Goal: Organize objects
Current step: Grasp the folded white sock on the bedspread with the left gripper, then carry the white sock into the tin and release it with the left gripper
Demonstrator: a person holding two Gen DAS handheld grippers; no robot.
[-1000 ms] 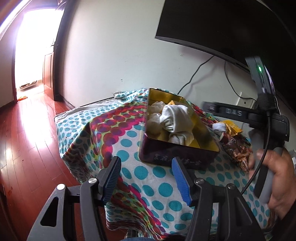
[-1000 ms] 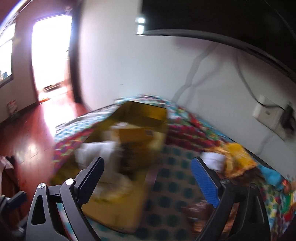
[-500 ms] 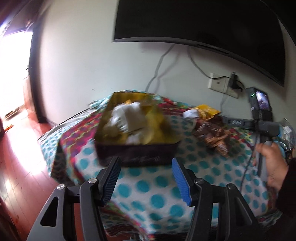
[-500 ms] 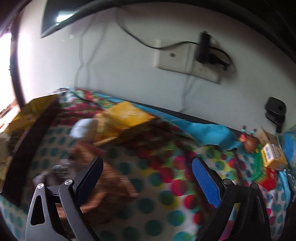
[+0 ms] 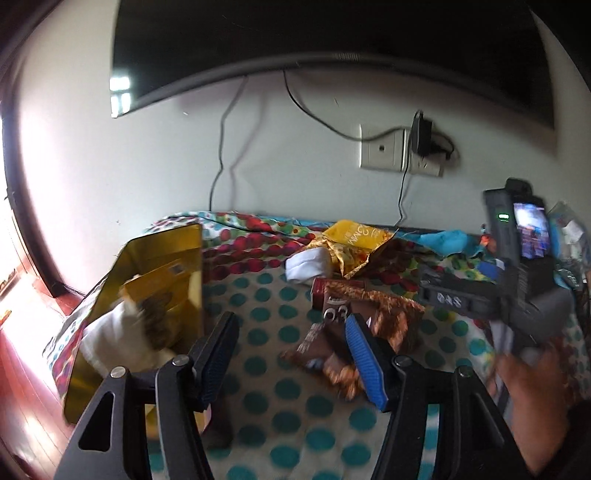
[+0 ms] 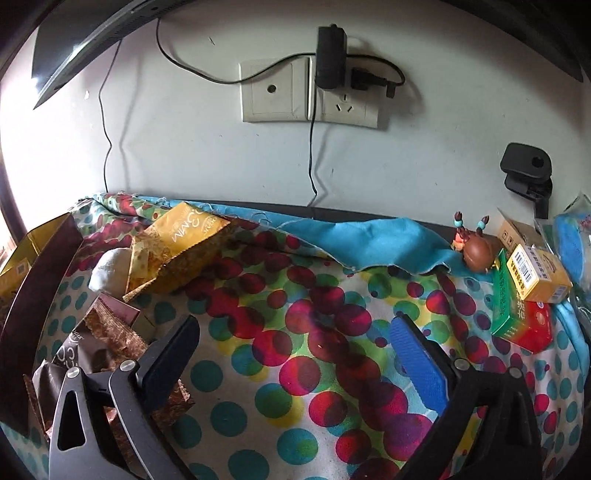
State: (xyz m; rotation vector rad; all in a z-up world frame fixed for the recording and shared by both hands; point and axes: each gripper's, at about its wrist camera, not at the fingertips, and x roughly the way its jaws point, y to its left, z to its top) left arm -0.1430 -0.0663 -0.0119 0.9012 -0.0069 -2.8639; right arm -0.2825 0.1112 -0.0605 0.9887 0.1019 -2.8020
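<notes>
A gold-lined tin box (image 5: 162, 258) with a dark outer wall sits at the left of the dotted tablecloth, holding white cloth (image 5: 110, 336) and a yellow packet. Brown snack packets (image 5: 354, 317) lie in the middle, also in the right wrist view (image 6: 96, 347). A yellow packet (image 5: 354, 240) (image 6: 181, 236) and a white roll (image 5: 306, 266) (image 6: 109, 267) lie behind them. My left gripper (image 5: 291, 350) is open above the cloth beside the brown packets. My right gripper (image 6: 295, 350) is open and empty over the red-dotted cloth; its body shows in the left wrist view (image 5: 517, 266).
At the right edge lie a yellow box (image 6: 535, 273), a green and red box (image 6: 521, 321) and a small brown figurine (image 6: 476, 251). A blue cloth (image 6: 369, 243) lies along the back. The wall carries sockets (image 6: 310, 92), cables and a dark screen (image 5: 314, 33).
Both grippers have swung right, away from the tin box, toward the packets and the right side of the table. Both stay open and empty.
</notes>
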